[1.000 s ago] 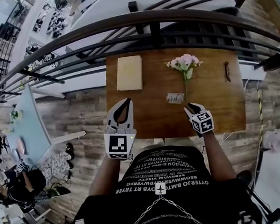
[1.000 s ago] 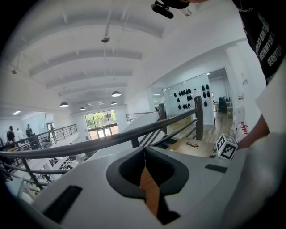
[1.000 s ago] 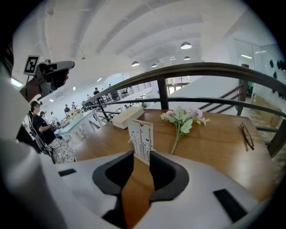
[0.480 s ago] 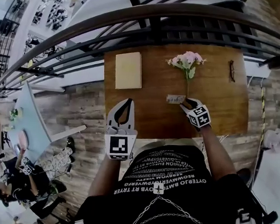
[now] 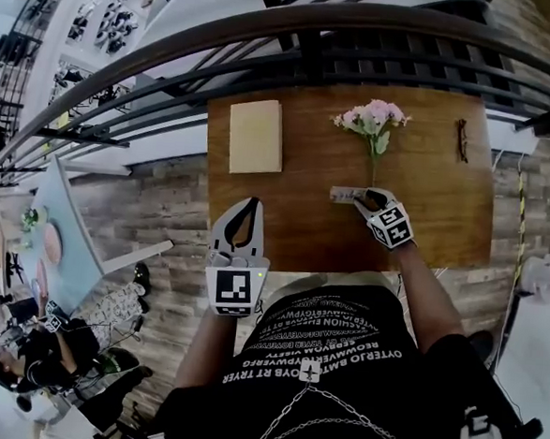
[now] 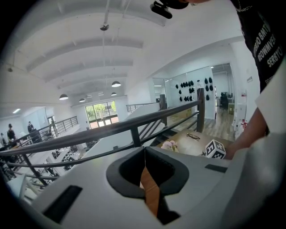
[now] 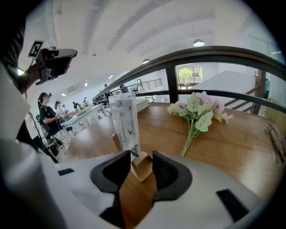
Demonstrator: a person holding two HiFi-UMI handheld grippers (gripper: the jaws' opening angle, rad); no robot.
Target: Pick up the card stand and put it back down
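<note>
Card stand (image 5: 344, 194) sits upright near the middle of the wooden table (image 5: 435, 211), a clear sleeve with a printed card rising from a small wooden base (image 7: 142, 164). The right gripper (image 5: 359, 199) is down at it from the near-right side. In the right gripper view its jaws have the base between them, drawn in to the block's width, and both pads look to be touching it. The base seems to rest on the tabletop, so I judge the grasp made and the lift not yet begun.

The next move calls for a straight, slow rise. The sleeve is tall over a small foot and only the lower block is held, so a tilt could swing the card or twist the base in the pads.

Just beyond the stand lies a bunch of pink flowers (image 5: 374, 118), its stem end near the stand, worth clearing on the way up. A cream notebook (image 5: 256, 137) lies well apart to the left, a pair of glasses (image 5: 463, 141) far right. The left gripper (image 5: 248, 204) hangs off the table's near edge, jaws together on nothing.
</note>
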